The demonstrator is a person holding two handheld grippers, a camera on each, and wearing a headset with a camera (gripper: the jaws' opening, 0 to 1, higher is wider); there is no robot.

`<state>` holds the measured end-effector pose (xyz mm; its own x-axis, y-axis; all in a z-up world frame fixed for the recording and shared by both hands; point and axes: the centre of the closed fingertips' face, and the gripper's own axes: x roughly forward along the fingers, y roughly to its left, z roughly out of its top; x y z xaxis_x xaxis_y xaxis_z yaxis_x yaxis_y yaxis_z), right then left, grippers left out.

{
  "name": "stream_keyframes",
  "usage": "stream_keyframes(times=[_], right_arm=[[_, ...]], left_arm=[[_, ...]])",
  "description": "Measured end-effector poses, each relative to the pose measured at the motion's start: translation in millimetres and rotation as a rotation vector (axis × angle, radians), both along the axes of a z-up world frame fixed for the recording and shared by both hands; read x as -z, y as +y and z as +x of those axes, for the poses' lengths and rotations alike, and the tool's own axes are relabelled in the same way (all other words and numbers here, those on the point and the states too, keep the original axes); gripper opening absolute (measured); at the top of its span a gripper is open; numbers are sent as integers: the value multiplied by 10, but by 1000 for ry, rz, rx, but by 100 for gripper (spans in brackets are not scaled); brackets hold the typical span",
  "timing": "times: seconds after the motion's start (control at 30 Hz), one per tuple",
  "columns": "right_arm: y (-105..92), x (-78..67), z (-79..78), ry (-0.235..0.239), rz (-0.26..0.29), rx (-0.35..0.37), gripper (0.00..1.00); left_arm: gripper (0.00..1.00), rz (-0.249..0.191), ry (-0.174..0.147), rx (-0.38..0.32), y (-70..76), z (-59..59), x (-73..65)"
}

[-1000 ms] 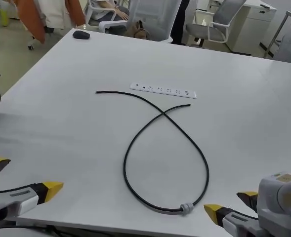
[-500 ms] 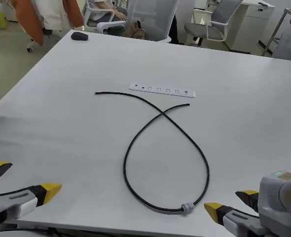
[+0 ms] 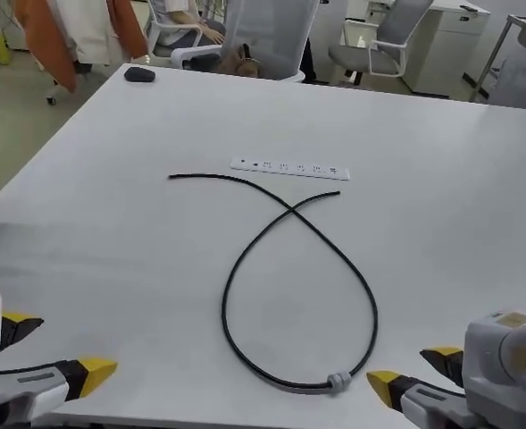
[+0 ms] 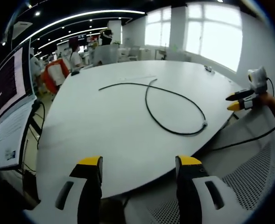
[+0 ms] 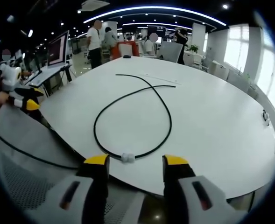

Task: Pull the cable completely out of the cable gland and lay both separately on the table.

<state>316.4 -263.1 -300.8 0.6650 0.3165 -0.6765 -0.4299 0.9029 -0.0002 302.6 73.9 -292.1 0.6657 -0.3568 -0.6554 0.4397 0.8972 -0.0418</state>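
Counter (image 3: 441, 206): white and wide, carrying everything below
Cable (image 3: 224, 295): black, flat on the counter in one big loop, its two ends crossing near the strip
Left gripper (image 3: 62, 347): at the near left edge, jaws apart, empty, well apart from the cable
Right gripper (image 3: 412, 368): at the near edge, near the gland, jaws apart, empty
Strip (image 3: 289, 168): white, just beyond the crossing
Mouse (image 3: 139, 75): dark, far left corner
Gland (image 3: 337, 382): grey, threaded on the cable at the loop's near end

Left gripper (image 3: 57, 347), right gripper (image 3: 413, 368): both held low, wide apart, jaws parted.
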Motion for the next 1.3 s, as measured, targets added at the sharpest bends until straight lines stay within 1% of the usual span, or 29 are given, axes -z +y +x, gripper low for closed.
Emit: stream_keyframes(times=[0.03,0.07,0.1,0.13,0.23,0.27,0.3,0.37,0.4,0.43,0.47,0.5,0.53,0.57,0.6,0.67,0.7,0.77,0.8,0.83,0.87,0.9,0.93,0.97,1.03,1.1,1.17,1.23,1.3], right_arm=[[2,-1,1,0,2,0,47],[6,-4,3,-2,5,-1,47],[8,-5,3,-3,6,-2,46],[10,-5,2,-2,6,-3,46],[11,-8,4,-4,8,-4,46],[11,-10,4,-5,10,-3,46],[8,-11,3,-6,11,-2,46],[3,-12,2,-7,14,2,46],[5,-14,2,-8,17,2,46],[7,-14,2,-8,19,2,46],[6,-14,2,-8,18,2,46],[7,-15,1,-9,19,2,46],[8,-16,1,-9,20,1,46],[8,-16,1,-9,20,2,46],[7,-16,1,-9,21,3,46],[6,-13,-1,-8,21,2,46],[8,-11,-3,-6,19,0,46],[23,-5,-9,-3,15,-13,46],[31,-5,-11,-3,11,-21,46],[34,-6,-11,-3,11,-23,45],[37,-6,-10,-4,11,-26,45],[37,-6,-10,-3,11,-26,45],[35,-7,-8,-4,11,-25,45],[38,-7,-6,-4,13,-26,45],[42,-9,-6,-5,12,-30,44],[43,-11,-5,-6,12,-31,44],[45,-11,-6,-6,11,-33,44],[45,-13,-4,-8,10,-34,44],[46,-14,-1,-9,12,-34,44]], left_arm=[[60,11,21,57,-63,-34,18],[56,26,30,78,-80,-47,28],[53,53,29,99,-91,-45,29],[53,66,30,116,-107,-48,27],[52,64,51,169,-196,-55,7],[50,63,51,192,-232,-44,-16],[50,67,55,197,-246,-30,-25],[49,93,71,240,-287,-22,-31],[48,110,74,271,-323,-12,-41],[47,115,73,278,-335,-3,-47],[46,120,68,293,-389,23,-71],[46,112,63,303,-443,42,-92],[45,88,57,334,-556,59,-119],[45,80,55,349,-616,72,-131],[45,80,48,358,-685,106,-140],[47,97,29,370,-789,177,-134],[46,94,28,382,-835,189,-127],[45,75,45,406,-963,207,-98],[45,68,46,422,-1041,218,-90],[45,67,48,432,-1071,219,-85],[45,68,57,465,-1156,209,-65],[45,75,62,481,-1198,208,-49],[46,87,64,513,-1269,218,-20],[45,90,74,549,-1340,205,3],[41,90,84,587,-1456,203,29],[42,90,84,592,-1525,235,47],[42,96,85,619,-1596,241,65],[41,113,96,643,-1658,245,104],[42,140,96,670,-1712,269,153]])
